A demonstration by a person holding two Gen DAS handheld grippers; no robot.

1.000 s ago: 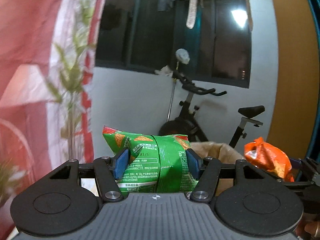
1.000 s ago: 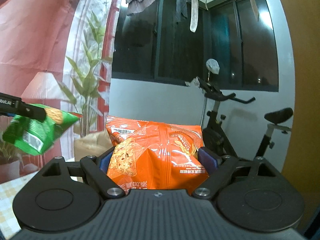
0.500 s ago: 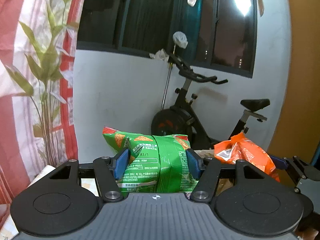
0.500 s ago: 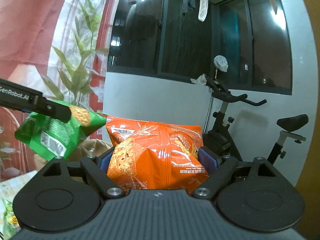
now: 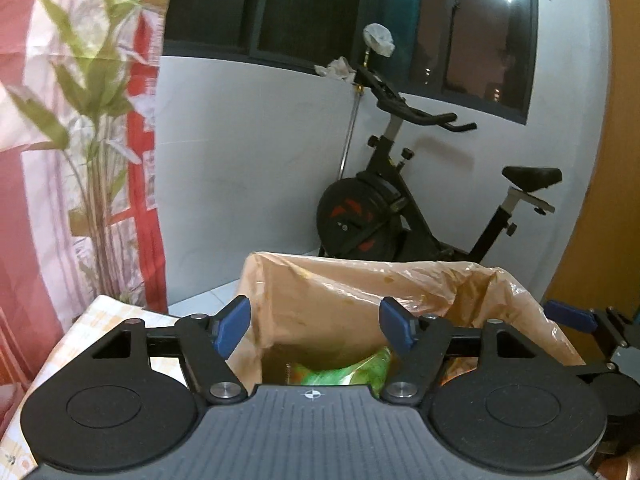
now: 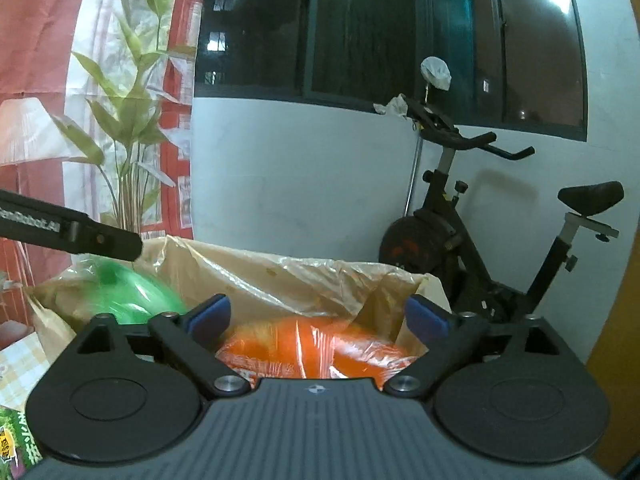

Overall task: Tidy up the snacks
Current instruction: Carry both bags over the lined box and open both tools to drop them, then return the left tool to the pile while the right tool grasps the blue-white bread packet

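Note:
A cardboard box lined with clear plastic (image 5: 360,292) stands just ahead of both grippers; it also shows in the right wrist view (image 6: 280,276). My left gripper (image 5: 314,326) is open and empty over the box, and the green snack bag (image 5: 348,372) lies blurred inside below it. It also shows in the right wrist view (image 6: 136,296). My right gripper (image 6: 318,318) is open and empty, with the orange snack bag (image 6: 316,348) blurred in the box below it.
An exercise bike (image 5: 400,208) stands behind the box against a white wall. A curtain with a plant print (image 5: 80,140) hangs at the left. A checked tablecloth (image 5: 92,320) lies under the box. Another green packet (image 6: 14,440) lies at the lower left.
Both grippers have opened over the box. The green bag and the orange bag have left the jaws and dropped into the box.

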